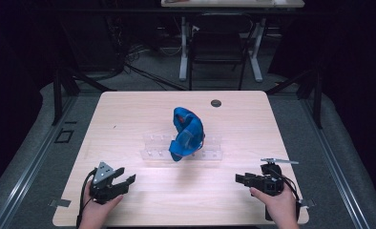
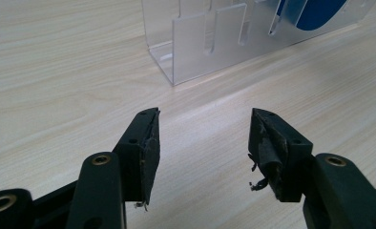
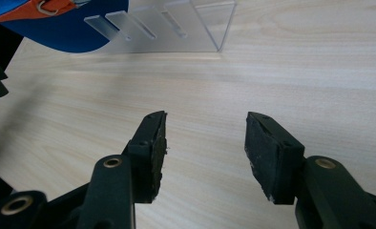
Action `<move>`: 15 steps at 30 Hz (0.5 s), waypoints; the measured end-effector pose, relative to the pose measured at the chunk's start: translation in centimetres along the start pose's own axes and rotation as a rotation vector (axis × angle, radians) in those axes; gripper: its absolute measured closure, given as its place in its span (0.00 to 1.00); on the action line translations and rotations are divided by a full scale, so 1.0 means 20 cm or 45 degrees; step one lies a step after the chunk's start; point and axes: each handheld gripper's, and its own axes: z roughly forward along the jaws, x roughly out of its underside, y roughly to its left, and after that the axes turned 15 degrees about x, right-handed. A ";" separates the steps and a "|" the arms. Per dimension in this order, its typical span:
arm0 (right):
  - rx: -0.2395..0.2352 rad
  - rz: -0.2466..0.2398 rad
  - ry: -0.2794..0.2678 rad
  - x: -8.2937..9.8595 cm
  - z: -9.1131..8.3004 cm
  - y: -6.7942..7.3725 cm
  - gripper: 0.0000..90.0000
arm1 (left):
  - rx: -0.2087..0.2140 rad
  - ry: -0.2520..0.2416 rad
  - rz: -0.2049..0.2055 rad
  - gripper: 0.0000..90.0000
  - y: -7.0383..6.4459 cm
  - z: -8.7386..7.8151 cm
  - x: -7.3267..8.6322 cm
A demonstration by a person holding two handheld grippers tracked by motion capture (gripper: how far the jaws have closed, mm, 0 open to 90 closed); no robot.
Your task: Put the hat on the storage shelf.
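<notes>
The high view looks forward and down from above the person's side, taking in the whole bench (image 1: 129, 114) with the clear rack (image 1: 182, 147) near its middle. The left gripper view sits low and close to the bench top, facing along its 2 jaws toward the rack's (image 2: 210, 40) near corner. The right gripper view is equally low, facing the rack (image 3: 195, 24) from its other end. All 3 views share the rack and, probably, the same blue item (image 1: 187, 133) on it.
</notes>
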 end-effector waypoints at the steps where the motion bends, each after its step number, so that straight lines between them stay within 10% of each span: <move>1: 0.000 0.000 0.000 0.00 0.00 0.00 0.54 | 0.000 0.000 0.000 0.50 0.00 0.00 0.00; 15: -0.053 0.051 -0.136 0.07 0.04 -0.06 0.52 | 0.009 0.021 0.033 0.50 -0.02 0.03 0.01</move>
